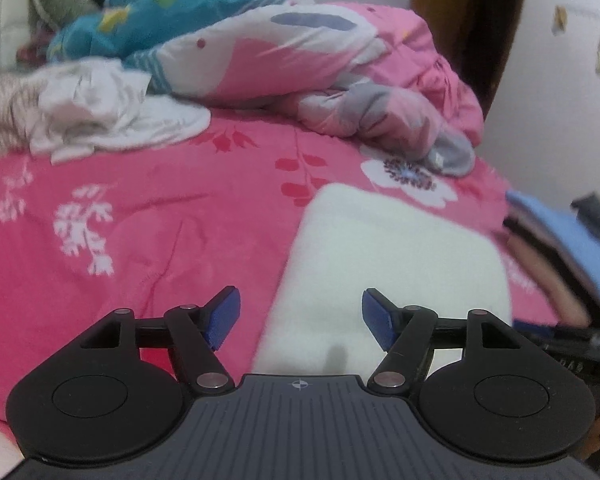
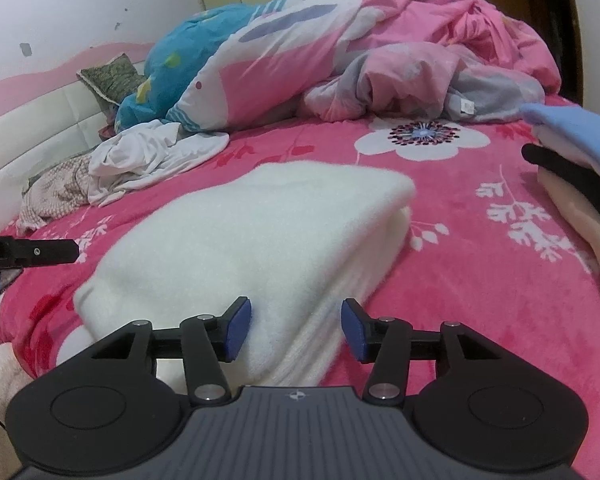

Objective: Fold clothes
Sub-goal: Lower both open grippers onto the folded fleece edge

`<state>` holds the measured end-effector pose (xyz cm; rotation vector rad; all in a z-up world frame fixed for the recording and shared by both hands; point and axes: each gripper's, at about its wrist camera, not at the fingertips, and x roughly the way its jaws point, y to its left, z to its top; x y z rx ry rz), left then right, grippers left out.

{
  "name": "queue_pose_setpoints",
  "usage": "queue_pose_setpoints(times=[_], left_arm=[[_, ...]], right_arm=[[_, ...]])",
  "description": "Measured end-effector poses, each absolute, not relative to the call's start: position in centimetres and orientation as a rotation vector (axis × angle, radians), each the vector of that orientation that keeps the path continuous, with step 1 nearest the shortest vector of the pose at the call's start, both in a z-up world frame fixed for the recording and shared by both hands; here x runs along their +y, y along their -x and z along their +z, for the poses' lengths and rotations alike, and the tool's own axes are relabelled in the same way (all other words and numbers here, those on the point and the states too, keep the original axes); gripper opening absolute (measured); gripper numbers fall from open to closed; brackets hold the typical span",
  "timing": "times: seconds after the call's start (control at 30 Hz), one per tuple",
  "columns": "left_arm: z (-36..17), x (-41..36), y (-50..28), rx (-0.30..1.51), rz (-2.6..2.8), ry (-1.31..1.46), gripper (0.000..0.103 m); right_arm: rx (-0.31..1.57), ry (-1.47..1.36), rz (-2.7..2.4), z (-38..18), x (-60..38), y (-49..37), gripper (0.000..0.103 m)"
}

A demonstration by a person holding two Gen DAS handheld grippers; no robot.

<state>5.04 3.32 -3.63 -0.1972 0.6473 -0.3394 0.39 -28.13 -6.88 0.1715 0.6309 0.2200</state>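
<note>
Your left tool (image 1: pixel 301 320) and right tool (image 2: pixel 296 330) both gape empty over the folded white garment (image 2: pixel 260 232). Pinch only its top layer, and I reckon the fold peels apart on the bed (image 2: pixel 460 280).

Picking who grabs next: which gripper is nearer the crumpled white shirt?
Left. The left gripper is on the shirt's side of the folded white garment; the right gripper is over that garment's opposite edge.

Light is soft, even and fairly dim, with faint shadows. Fisheye bends the edges; corners are vignetted. The left view is blurred, worst at its far left.
</note>
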Motion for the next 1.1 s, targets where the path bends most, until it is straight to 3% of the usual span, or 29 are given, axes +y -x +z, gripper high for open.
queue_pose_setpoints(times=[0.23, 0.4, 0.57, 0.7, 1.1], left_arm=[[-4.3, 6.4, -8.3, 0.682, -0.388, 0.331, 0.075], [-4.9, 7.4, -12.4, 0.756, -0.41, 0.398, 0.078], [-7.4, 7.3, -16.6, 0.911, -0.641, 0.547, 0.08], [-9.3, 6.7, -18.6, 0.989, -0.775, 0.593, 0.08], [-11.7, 3.2, -22.3, 1.14, -0.974, 0.561, 0.084]], right_arm=[[0.606, -0.224, 0.239, -5.8, -29.4, 0.0, 0.06], [0.598, -0.628, 0.269, -6.3, -35.0, -0.7, 0.062], [0.712, -0.946, 0.316, -9.2, -38.1, -3.1, 0.065], [0.853, -1.008, 0.292, -11.1, -38.2, -5.0, 0.067], [1.002, -1.1, 0.364, -12.4, -37.2, -8.0, 0.074]])
